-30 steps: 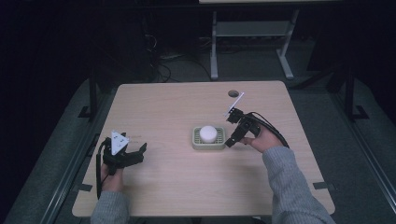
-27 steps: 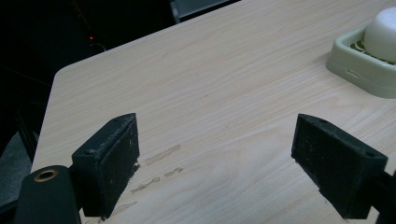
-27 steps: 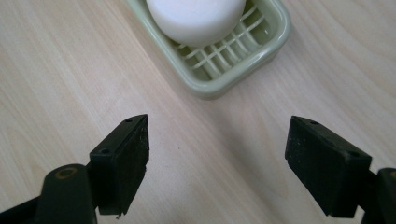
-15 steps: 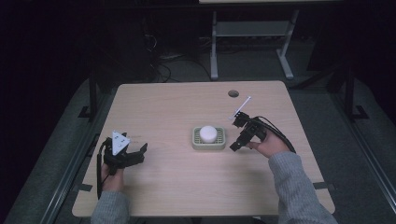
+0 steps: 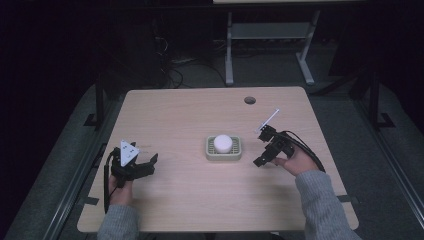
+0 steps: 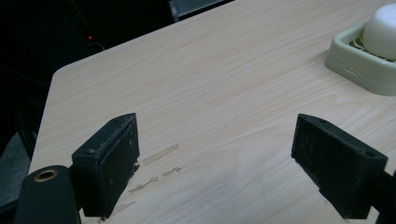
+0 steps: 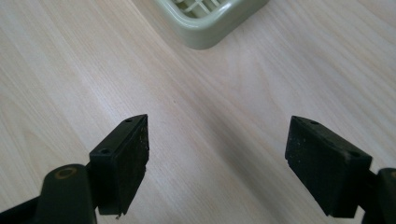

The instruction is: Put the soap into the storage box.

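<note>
Overhead, the high view shows a pale wooden counter [image 5: 190, 120] with a green slotted dish [image 5: 224, 148] near its middle, and a white round object [image 5: 223, 143] sits on top of that dish. The left gripper [image 5: 148, 165] rests well to the left of the dish and a little nearer the person, held in the left hand [image 5: 120, 187], with a grey three-cornered plate [image 5: 127, 151] on top; its jaws stand apart and hold nothing. The right gripper [image 5: 259, 162] is just to the right of the dish, held in the right hand [image 5: 292, 162], tilted so that it points back toward the dish, with its jaws apart and empty. A small round hole [image 5: 250, 100] lies in the counter beyond the dish, toward the far edge. A grey metal frame [image 5: 270, 35] stands on the dark floor behind the counter.

Next, the left gripper view has its two black jaws spread wide over bare wood, with the dish and the white object at the upper right corner, well apart from the jaws.

Finally, the right gripper view has its jaws likewise spread wide over bare wood, nothing between them. One corner of the dish shows at the top edge, near but not touching the jaws.
</note>
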The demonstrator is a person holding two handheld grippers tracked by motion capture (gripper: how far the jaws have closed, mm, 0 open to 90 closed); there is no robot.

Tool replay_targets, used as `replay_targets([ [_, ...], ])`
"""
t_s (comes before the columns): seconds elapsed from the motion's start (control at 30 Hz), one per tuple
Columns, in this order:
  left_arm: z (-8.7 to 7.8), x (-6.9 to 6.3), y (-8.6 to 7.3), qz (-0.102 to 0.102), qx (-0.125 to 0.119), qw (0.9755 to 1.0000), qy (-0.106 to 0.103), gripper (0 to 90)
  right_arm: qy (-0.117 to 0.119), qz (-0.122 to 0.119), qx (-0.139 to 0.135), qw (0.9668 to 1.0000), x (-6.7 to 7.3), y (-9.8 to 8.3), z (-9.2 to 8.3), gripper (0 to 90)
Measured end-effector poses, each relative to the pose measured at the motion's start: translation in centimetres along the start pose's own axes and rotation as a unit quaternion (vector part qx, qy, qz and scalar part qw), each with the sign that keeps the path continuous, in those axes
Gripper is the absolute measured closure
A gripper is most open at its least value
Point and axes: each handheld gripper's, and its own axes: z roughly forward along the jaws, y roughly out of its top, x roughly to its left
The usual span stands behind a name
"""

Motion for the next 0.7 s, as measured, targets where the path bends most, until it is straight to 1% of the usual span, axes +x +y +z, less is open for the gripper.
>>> replay_targets([
  [0.1,0.0,0.0,0.0,0.001,0.000,1.0000,0.001,14.8,0.001,0.006,-0.001,1.0000,0.0,-0.6,-0.1,21.1],
  [0.13,0.0,0.0,0.0,0.001,0.000,1.0000,0.001,14.8,0.001,0.004,-0.002,1.0000,0.0,-0.7,-0.1,21.2],
  [0.17,0.0,0.0,0.0,0.001,0.001,1.0000,0.000,14.9,0.001,0.007,0.001,1.0000,0.0,-0.9,-0.1,21.1],
  [0.2,0.0,0.0,0.0,0.000,0.001,1.0000,0.000,14.8,-0.002,0.006,0.002,1.0000,0.0,-1.0,-0.1,21.2],
  [0.47,0.0,0.0,0.0,-0.001,0.001,1.0000,-0.001,14.9,-0.002,0.007,-0.014,0.9999,0.3,-2.0,-0.7,21.2],
  [0.7,0.0,0.1,0.0,-0.004,0.002,1.0000,0.001,14.8,-0.006,0.004,-0.017,0.9998,0.7,-2.8,-0.8,21.2],
])
